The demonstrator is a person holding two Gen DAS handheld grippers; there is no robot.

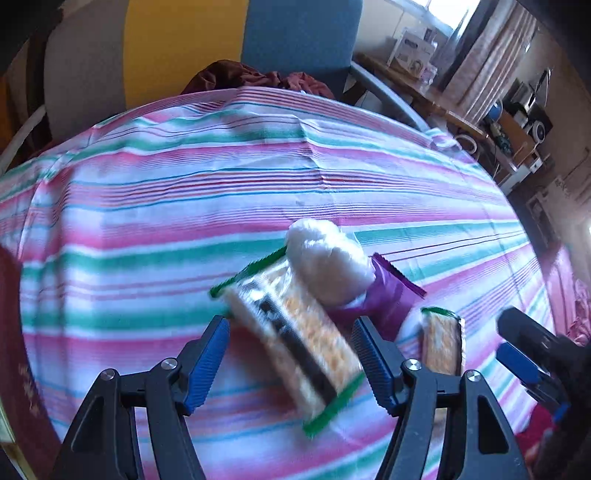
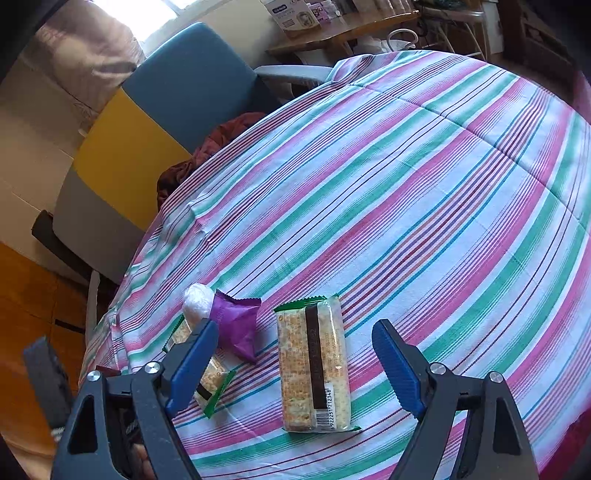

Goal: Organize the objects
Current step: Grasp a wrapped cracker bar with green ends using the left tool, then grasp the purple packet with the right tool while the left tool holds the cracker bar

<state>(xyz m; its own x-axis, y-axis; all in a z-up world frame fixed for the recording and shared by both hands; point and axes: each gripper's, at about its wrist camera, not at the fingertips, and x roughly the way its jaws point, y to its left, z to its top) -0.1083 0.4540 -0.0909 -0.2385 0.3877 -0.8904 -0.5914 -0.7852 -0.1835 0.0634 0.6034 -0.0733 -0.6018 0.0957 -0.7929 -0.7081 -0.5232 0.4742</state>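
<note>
Two clear cracker packs with green ends lie on the striped tablecloth (image 2: 424, 177). The left gripper (image 1: 290, 321) hovers open, with one pack (image 1: 295, 343), blurred and lying aslant, between its blue pads; no pad presses on it. That same pack (image 2: 212, 380) is half hidden in the right wrist view. The right gripper (image 2: 295, 325) stands open over the other pack (image 2: 314, 365), which lies flat. From the left wrist view that pack (image 1: 441, 343) sits beside the right gripper (image 1: 509, 339). A white fluffy lump (image 1: 328, 262) and a purple wrapper (image 2: 238, 325) lie between the packs.
A chair (image 2: 192, 77) with blue, yellow and grey panels stands behind the table, a dark red cloth (image 1: 258, 79) on its seat. A dark red book (image 1: 14, 350) lies at the left edge. A wooden desk (image 2: 343, 33) with boxes stands further back.
</note>
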